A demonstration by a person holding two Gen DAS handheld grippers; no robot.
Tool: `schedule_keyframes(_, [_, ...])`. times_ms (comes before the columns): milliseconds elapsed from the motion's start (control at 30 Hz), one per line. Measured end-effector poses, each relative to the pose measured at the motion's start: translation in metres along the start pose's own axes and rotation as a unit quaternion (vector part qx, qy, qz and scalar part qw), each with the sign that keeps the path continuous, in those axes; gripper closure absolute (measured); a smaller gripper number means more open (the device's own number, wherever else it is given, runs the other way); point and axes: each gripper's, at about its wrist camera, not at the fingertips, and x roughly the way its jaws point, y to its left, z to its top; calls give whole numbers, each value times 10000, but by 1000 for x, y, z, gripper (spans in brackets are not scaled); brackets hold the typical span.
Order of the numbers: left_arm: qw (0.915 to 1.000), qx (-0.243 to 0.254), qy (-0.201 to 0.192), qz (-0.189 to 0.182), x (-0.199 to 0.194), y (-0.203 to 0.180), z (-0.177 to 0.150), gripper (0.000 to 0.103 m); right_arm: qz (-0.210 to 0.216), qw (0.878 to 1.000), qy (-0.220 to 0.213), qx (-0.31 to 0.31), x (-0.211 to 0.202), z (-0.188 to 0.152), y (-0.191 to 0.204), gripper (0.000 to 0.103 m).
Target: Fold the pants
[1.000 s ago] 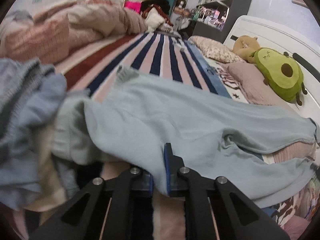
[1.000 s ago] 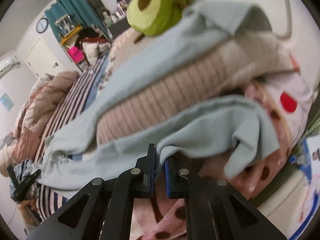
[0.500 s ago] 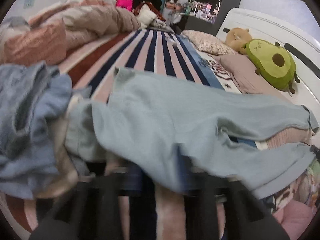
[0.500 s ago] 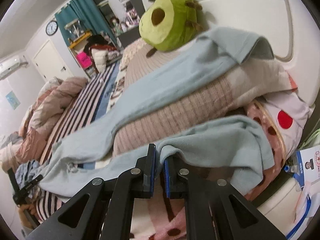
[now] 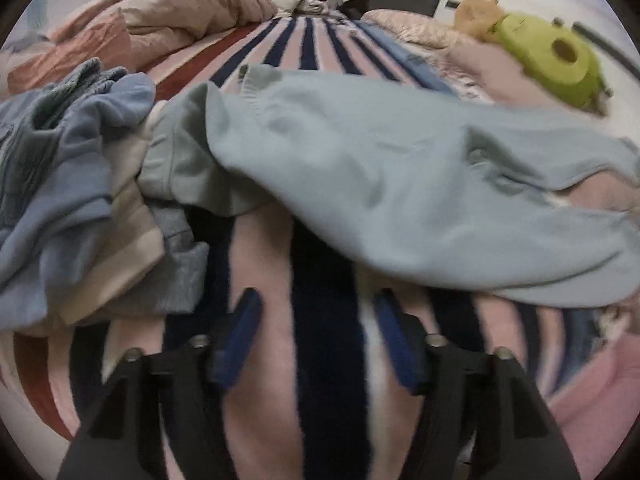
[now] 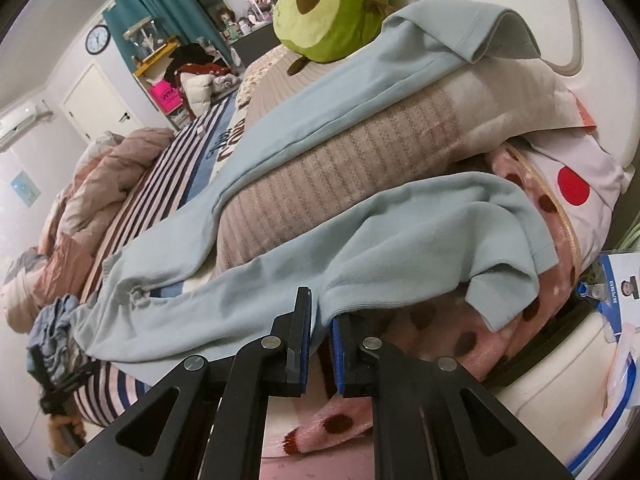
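Note:
Light blue pants (image 5: pixel 380 168) lie spread across the striped bed, waistband toward the clothes pile, legs running over the pillows. My left gripper (image 5: pixel 316 312) is open and empty, just short of the near edge of the pants. In the right wrist view the pants (image 6: pixel 280 264) drape over a ribbed pillow, one leg toward me. My right gripper (image 6: pixel 320 312) is shut on the lower edge of that near leg, close to its cuff.
A pile of blue and grey clothes (image 5: pixel 68 184) lies left of the pants. A green avocado plush (image 5: pixel 560 60) and pillows sit at the headboard side. A ribbed beige pillow (image 6: pixel 340 176) lies under the legs. A crumpled duvet (image 5: pixel 180 12) lies at the far left.
My left gripper has opened, let go of the pants edge and drawn back from it. The right gripper keeps its hold on the leg.

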Motion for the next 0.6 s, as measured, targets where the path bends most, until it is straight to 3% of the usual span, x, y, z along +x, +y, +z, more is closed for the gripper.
schedule_keyframes(200, [9962, -577, -613, -234, -1, 9, 33, 50, -6, 10000, 8, -84, -3, 0, 5, 98])
schedule_keyframes(433, [9980, -260, -574, -97, 23, -9, 63, 49, -24, 9999, 57, -80, 0, 2, 7, 98])
schedule_keyframes(533, [9978, -389, -522, -104, 32, -9, 71, 36, -35, 9999, 101, -99, 2, 3, 8, 98])
schedule_keyframes(600, [9976, -511, -419, -221, 41, -7, 75, 33, -36, 9999, 125, -114, 5, 5, 8, 98])
